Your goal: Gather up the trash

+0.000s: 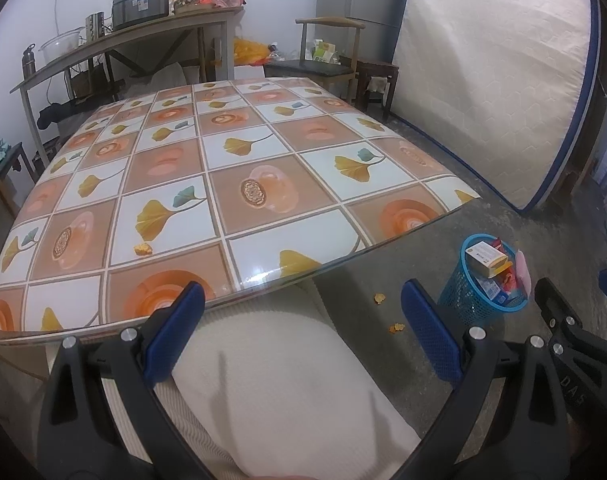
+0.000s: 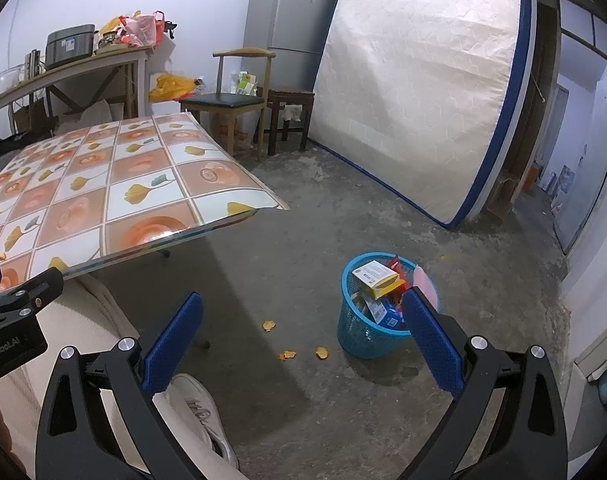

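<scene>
My left gripper (image 1: 303,332) and right gripper (image 2: 303,344) both gape wide, empty. One orange scrap (image 1: 142,248) lies on the floral table (image 1: 231,152); three more (image 2: 269,325) dot the concrete floor (image 2: 343,208) near the full blue basket (image 2: 373,330), mattress (image 2: 419,80) behind

Open floor (image 2: 303,240) at twelve o'clock. Blocked at ten by table edge (image 2: 175,236), at one by full blue basket (image 2: 367,332).

basket (image 2: 361,332) contents: partly hidden | box (image 2: 374,275) print: too small to read
</scene>
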